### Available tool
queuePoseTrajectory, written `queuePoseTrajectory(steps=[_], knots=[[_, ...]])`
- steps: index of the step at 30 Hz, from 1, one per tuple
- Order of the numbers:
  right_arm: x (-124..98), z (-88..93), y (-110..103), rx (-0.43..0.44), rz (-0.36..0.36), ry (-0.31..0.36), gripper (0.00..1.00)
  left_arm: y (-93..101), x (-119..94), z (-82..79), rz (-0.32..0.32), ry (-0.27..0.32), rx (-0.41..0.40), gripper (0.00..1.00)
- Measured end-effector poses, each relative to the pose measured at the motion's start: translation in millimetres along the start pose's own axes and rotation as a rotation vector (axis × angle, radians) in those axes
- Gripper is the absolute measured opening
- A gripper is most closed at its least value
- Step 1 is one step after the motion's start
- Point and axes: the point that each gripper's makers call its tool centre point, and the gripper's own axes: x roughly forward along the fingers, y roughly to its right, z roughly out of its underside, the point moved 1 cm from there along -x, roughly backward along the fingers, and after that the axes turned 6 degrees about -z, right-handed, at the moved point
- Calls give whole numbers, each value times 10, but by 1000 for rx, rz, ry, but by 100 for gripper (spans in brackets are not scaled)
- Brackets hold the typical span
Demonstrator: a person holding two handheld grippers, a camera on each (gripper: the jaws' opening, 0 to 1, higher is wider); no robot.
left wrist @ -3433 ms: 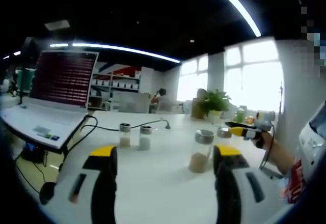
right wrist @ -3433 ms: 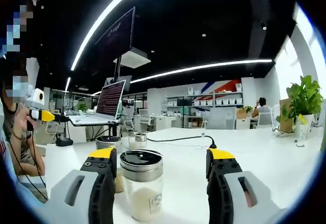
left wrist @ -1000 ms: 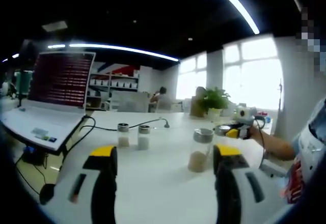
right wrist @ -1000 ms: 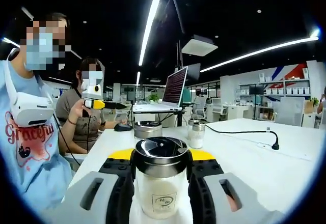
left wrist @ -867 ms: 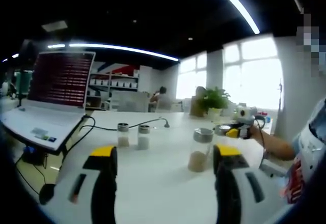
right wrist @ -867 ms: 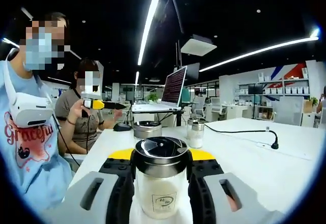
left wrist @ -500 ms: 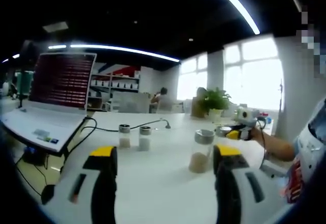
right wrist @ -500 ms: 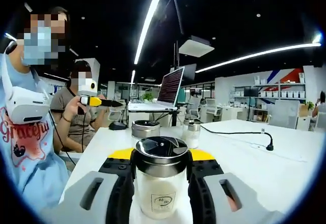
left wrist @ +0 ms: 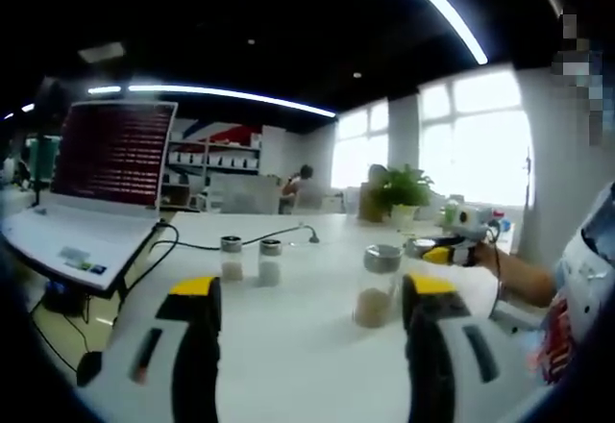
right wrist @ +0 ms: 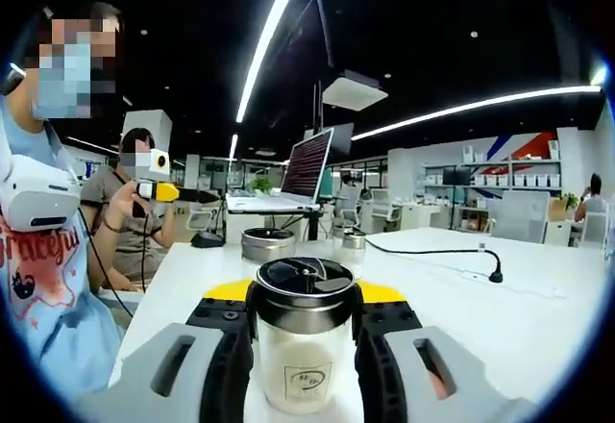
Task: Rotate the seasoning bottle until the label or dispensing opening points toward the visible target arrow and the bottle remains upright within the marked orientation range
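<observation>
Left gripper view, left to right. An open laptop [left wrist: 91, 187] sits at the left end of the white table [left wrist: 288, 346], with a black cable [left wrist: 197, 242] running from it across the tabletop. Two small shakers [left wrist: 250, 260] stand side by side beyond the left gripper [left wrist: 312, 332], whose jaws are spread wide with nothing between them. A glass jar with brown contents [left wrist: 377, 286] stands upright just inside the right jaw's line, apart from both jaws. Further right, the right gripper [left wrist: 452, 250] is visible in a hand [left wrist: 490, 267]; at this range it is too small to confirm what it grips. A potted plant [left wrist: 402, 192] stands at the far edge near the windows.

Right gripper view, left to right. A person's light blue shirt [right wrist: 43, 279] occupies the left edge. Behind it, a seated person holds the left gripper, seen here at [right wrist: 178, 193]. A metal-lidded jar [right wrist: 267, 243] stands on the table ahead. At centre, the seasoning bottle [right wrist: 305, 341] is upright, pinched on both sides by the jaws of the right gripper, seen here at [right wrist: 305, 322]; its label faces the camera. The bottle holds white contents and has a dark metal lid. A black cable, seen here at [right wrist: 432, 250], crosses the tabletop to the right.
</observation>
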Motion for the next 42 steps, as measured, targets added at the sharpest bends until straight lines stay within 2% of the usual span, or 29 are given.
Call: queuePoseTrajectory(steps=[1,6,8,10,13,20,24,27,31,42], knots=[[-4,7,41,29,39,3,39,7,2,-1,5,0,-1,82],[-9,1,19,15,50,6,39,26,13,-8,13,4,-7,82],[-17,19,53,10,126,-45,39,25,6,-13,14,5,-11,82],[-10,14,38,-5,141,-82,39,17,-15,-34,10,12,-15,82],[-7,19,33,6,150,-70,39,36,-12,-17,2,8,0,82],[-1,35,40,11,261,-59,39,89,4,-6,17,4,5,82],[6,32,49,11,343,-15,39,81,-44,-51,16,19,-4,82],[15,39,39,11,368,8,39,60,-49,-70,4,28,0,82],[13,29,53,14,418,-1,39,55,-16,-57,2,21,-1,82],[5,38,97,8,498,0,39,95,21,-52,6,14,-2,82]])
